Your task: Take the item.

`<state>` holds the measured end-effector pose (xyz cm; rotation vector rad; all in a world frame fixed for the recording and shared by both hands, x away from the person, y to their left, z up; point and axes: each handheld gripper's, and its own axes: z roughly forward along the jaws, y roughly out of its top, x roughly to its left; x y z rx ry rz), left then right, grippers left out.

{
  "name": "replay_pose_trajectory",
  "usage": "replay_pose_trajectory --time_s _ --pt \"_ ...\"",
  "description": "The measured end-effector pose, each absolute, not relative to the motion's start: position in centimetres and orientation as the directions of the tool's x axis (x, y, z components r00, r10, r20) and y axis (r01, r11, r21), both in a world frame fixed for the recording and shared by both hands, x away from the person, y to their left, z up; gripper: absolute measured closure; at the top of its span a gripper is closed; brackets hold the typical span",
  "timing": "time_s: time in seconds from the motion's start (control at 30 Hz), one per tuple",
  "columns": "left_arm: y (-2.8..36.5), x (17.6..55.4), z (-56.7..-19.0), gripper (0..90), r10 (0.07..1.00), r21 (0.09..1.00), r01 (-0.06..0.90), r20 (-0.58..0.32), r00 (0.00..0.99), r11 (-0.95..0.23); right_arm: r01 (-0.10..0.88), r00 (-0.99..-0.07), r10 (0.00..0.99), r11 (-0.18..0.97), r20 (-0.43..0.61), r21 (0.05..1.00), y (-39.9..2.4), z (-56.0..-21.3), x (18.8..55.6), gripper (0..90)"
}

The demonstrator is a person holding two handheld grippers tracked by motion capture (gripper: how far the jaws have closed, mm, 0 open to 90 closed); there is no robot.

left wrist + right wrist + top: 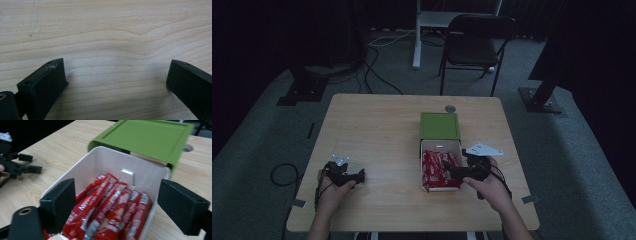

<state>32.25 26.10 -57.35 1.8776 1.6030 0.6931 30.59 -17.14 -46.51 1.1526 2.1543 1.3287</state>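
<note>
The right gripper [117, 205] hangs over the open white drawer [100, 160] of a small box, its fingers [58, 202] released and spread wide, one on each side of the drawer's near end. Between and just below those fingers lies a packed row of red sachets [112, 212], running lengthwise in the drawer; the fingers touch none of them as far as can be seen. Beyond the fingertips the drawer slides under the box's green sleeve [147, 137], which covers its far end. In the high view the right gripper [457, 171] sits at the drawer's right edge, held by the person's right hand [487, 187], with the red sachets [438, 169] just to its left.

The left gripper [115, 80] is also released, its fingers [47, 82] wide apart with bare wood of the surface [105, 32] between them and ahead of them. From above, the left gripper [360, 176] rests low on the surface [377, 125], well apart from the drawer, held in the left hand [333, 190].
</note>
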Motion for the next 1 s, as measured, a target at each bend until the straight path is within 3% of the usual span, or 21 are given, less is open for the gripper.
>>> replay_pose_trajectory --time_s 0.13,0.33,0.5,1.0 --pt "26.1 32.2 -57.4 3.4 0.989 0.71 0.694 0.023 0.148 -0.12 0.453 -0.62 0.778 0.247 0.104 0.857 -16.0 -46.8 30.6 16.0" --pt "26.1 32.2 -57.4 3.5 0.989 0.71 0.694 0.022 0.148 -0.12 0.465 -0.615 0.782 0.258 0.099 0.847 -14.7 -47.4 30.8 23.2" --pt "26.1 32.3 -57.4 3.4 0.989 0.71 0.693 0.023 0.148 -0.12 0.489 -0.612 0.786 0.288 0.089 0.824 -14.2 -48.1 30.8 37.9" --pt "26.1 32.2 -57.4 3.4 0.989 0.71 0.694 0.024 0.148 -0.121 0.52 -0.6 0.797 0.325 0.067 0.79 -12.8 -49.4 31.0 49.7"
